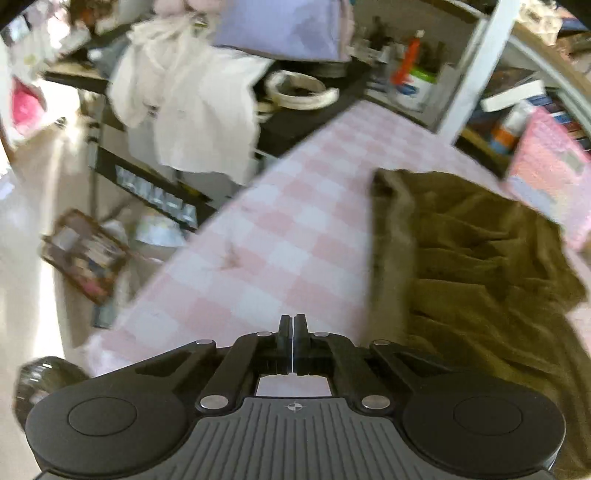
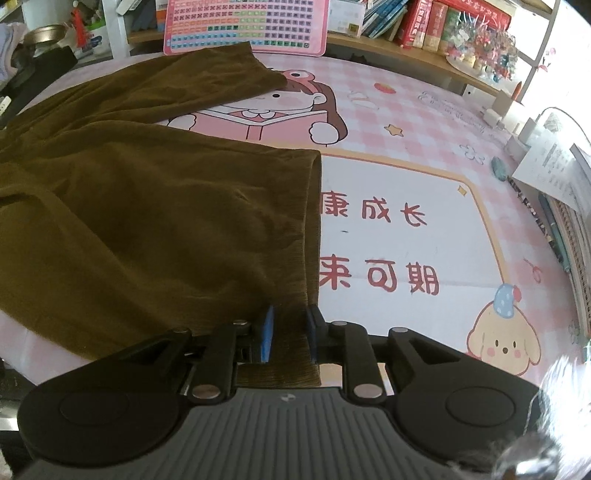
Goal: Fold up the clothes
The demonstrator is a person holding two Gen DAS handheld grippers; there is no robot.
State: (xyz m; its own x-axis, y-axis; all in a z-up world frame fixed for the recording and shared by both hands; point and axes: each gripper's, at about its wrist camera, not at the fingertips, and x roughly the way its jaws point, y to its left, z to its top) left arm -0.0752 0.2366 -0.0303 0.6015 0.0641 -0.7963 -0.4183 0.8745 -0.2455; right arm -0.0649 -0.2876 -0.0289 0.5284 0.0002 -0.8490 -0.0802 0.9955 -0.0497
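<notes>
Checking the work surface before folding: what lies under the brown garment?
The brown garment lies on a pink checked mat with a cartoon girl partly covered; the rest beneath is hidden.

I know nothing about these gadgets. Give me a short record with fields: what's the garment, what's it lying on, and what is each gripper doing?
garment: olive-brown shorts, spread out, wrinkled, not yet folded
surface: pink checked cartoon mat
right gripper: jaws set around the hem of the near leg, cloth between the blue pads; whether they pinch it is unclear
left gripper: shut, empty, over bare mat beside the shorts
background: bookshelf and a pink chart board behind the mat
</notes>
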